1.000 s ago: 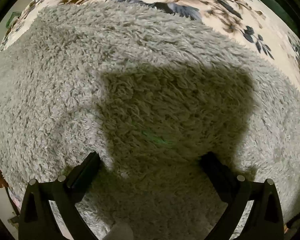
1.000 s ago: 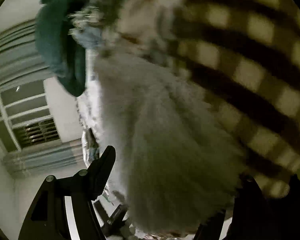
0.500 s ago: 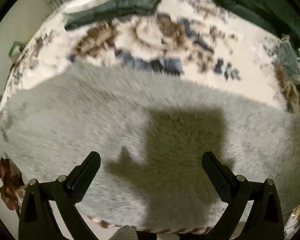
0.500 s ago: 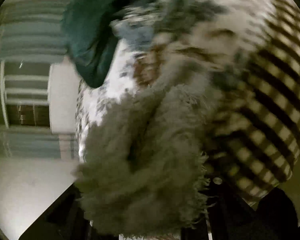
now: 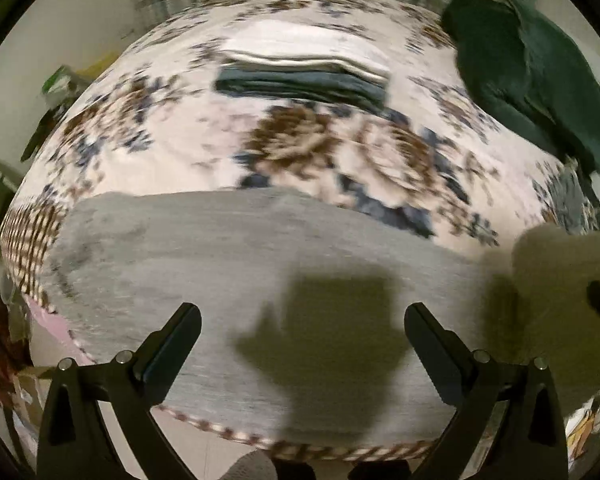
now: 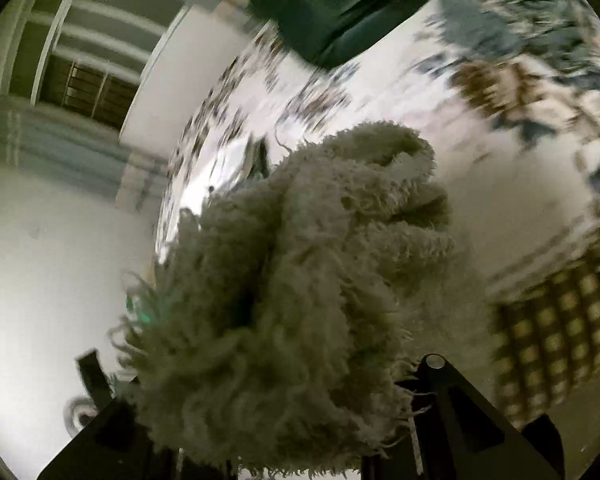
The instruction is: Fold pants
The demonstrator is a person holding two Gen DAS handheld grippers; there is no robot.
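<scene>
We hold the left tongs (image 5: 302, 328) spread wide and empty above the pants (image 5: 236, 264), which lie flat across the near part of the bed (image 5: 188, 148), filling the left view from nine o'clock round to three. Kept high and open like this, they seem to be waiting for the fold coming over from the other side. Their shadow falls on the cloth at six o'clock.

The right tongs (image 6: 268, 412) are buried in a bunched end of the pants (image 6: 300, 272); the jaws themselves are hidden by the pile, but the cloth hangs off them in a lifted clump, so we judge them clamped on it. In the left view that raised clump shows at three o'clock, clear of the flat part. We read this as carrying one end over to lay it on the rest.

The pants are thick, shaggy fleece, pale grey, with long curly fibres that will grip themselves and fold bulky. The bed cover is smooth with brown and blue flowers and a checked edge. At twelve o'clock sits a stack of folded clothes (image 5: 304, 76); at two o'clock a dark green heap of cloth (image 5: 532, 72).
</scene>
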